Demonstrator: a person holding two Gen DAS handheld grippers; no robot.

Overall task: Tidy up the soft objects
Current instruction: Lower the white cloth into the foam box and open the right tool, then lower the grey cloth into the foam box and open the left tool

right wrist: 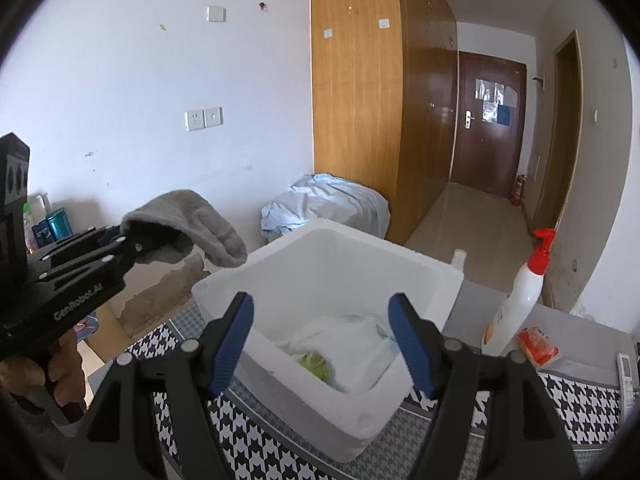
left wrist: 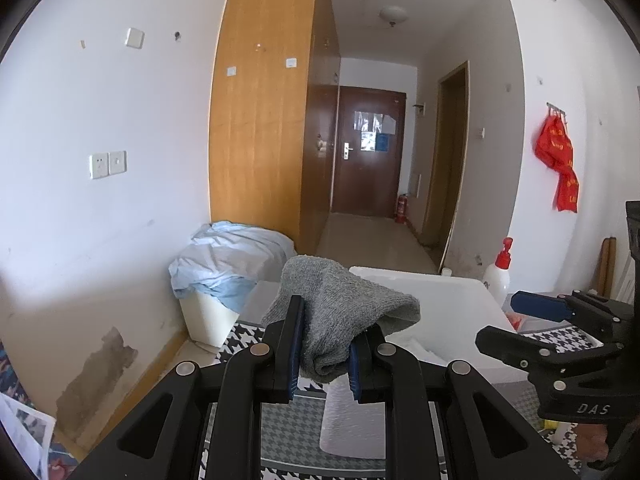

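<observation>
I am holding the grey sock (left wrist: 340, 312) with the left hand-held gripper (left wrist: 323, 364); its blue pads (left wrist: 295, 344) are pinching the folded part of the fabric, in the lower centre of the left wrist view. In the right wrist view the same sock (right wrist: 188, 220) is hanging in the air at the middle left of the frame, beside the near left corner of the white foam box (right wrist: 328, 256) and not yet above its opening. The right hand-held gripper (right wrist: 322, 344) is standing spread, with nothing between its fingers, and it is pointing at the box from the lower centre of the frame.

The box is sitting on the worktop (right wrist: 248, 444), which is covered with a houndstooth cloth, and some white soft items (right wrist: 348, 344) are already lying in its bottom. A white pump bottle (right wrist: 520, 292) with a red top is standing just beside the box, at the right.

I am judging the sock to be light, limp and a little stretchy, so it is drooping over the pads on both sides. A pinch on the doubled fabric looks secure enough; a single edge could slip out. When released, I am expecting it to drop softly.
</observation>
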